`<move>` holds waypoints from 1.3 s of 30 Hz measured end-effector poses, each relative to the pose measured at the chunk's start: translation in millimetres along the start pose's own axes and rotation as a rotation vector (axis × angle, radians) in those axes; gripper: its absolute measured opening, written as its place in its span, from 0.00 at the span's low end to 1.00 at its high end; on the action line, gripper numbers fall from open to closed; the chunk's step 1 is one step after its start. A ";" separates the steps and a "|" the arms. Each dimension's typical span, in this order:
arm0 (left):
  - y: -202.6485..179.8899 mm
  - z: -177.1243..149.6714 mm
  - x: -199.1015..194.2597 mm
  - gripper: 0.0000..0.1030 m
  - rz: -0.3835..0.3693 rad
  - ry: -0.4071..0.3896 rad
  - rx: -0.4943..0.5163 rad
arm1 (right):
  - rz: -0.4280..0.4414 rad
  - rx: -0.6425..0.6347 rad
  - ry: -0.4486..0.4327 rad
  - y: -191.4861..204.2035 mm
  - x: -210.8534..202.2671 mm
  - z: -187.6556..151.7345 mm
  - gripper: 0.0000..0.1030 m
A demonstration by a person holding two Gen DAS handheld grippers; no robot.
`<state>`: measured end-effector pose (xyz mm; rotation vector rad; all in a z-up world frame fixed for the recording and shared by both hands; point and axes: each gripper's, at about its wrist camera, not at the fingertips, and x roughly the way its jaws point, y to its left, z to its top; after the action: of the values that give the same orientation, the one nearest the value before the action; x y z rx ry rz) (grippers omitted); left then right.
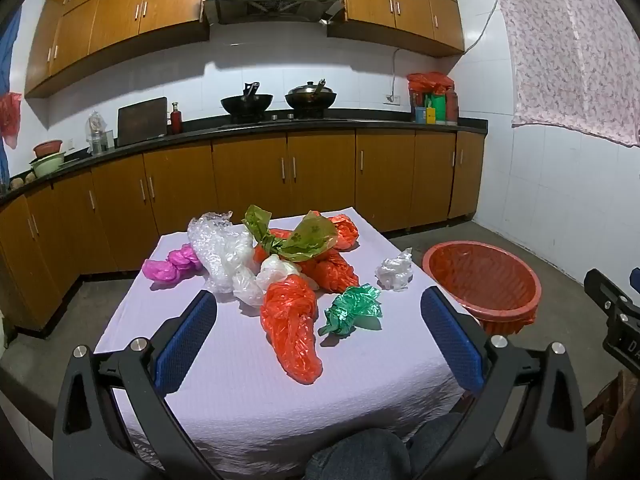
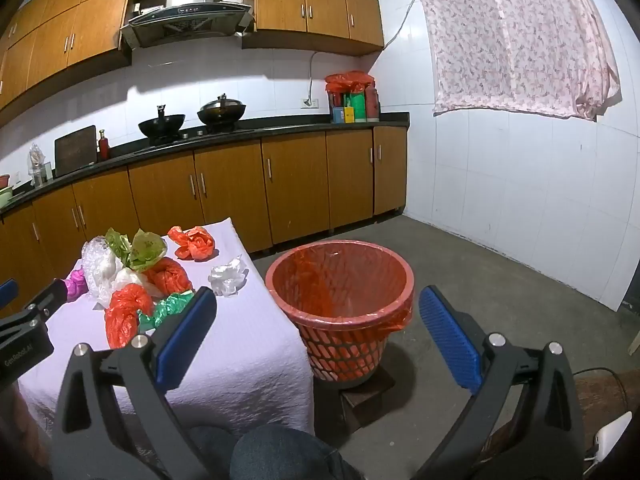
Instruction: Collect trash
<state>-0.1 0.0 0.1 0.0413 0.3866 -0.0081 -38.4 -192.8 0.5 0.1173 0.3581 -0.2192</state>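
Left wrist view: left gripper (image 1: 316,316), fingers spread, should pinch the long crumpled orange plastic bag (image 1: 292,328) at 12 o'clock mid-body; right gripper (image 2: 316,320) also spread

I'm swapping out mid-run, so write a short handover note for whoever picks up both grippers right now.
Left gripper: open, empty, above the lilac-clothed table.
Right gripper: open, empty, facing the red mesh bin with its red liner, which stands on the floor beside the table.
Done: nothing visible in the bin.
Left: every crumpled plastic bag, starting with the long orange bag, green bag and small white bag.
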 end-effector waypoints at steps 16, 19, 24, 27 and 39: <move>0.0 0.0 0.3 0.98 0.000 0.006 -0.001 | 0.000 0.000 0.003 0.7 1.0 -0.9 0.96; 0.1 0.0 0.3 0.98 -0.001 0.007 -0.002 | 0.000 0.000 0.003 0.8 1.1 -0.9 0.96; -0.1 0.0 0.2 0.98 -0.002 0.007 -0.001 | 0.000 0.000 0.003 0.9 1.3 -1.0 0.96; 0.0 -0.1 0.1 0.98 -0.003 0.008 -0.001 | 0.000 0.000 0.003 0.8 1.4 -1.0 0.96; 0.0 0.0 0.3 0.98 -0.003 0.011 -0.002 | 0.000 -0.001 0.004 1.7 2.0 -0.9 0.96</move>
<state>0.1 0.0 -0.1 0.0388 0.3979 -0.0105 -36.5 -191.4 -0.9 0.1171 0.3616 -0.2191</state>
